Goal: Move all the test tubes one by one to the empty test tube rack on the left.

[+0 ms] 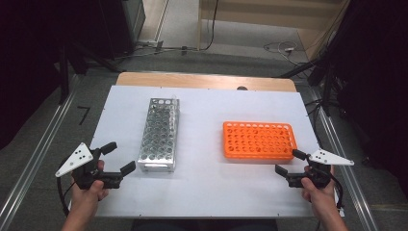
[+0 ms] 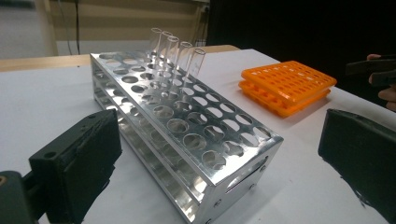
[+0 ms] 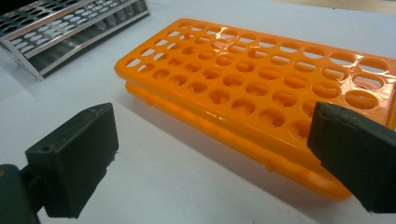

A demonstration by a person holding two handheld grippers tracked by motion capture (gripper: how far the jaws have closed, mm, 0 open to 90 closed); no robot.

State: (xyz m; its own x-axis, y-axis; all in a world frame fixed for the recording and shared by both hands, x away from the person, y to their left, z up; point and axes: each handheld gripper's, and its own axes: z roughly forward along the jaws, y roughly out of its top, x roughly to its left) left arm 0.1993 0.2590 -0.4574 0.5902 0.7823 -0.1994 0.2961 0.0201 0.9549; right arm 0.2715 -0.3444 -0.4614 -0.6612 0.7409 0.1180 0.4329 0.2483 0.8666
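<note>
While both claws gape empty, metal rack (image 1: 159,134) beside left claw (image 1: 117,158), orange rack (image 1: 258,140) beside right claw (image 1: 287,161).

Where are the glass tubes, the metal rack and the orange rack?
glass tubes (image 2: 180,53), left gripper view, wall of a middle tube.
metal rack (image 1: 159,134), high view, its holed top plate.
orange rack (image 1: 258,140), high view, its top face.
</note>
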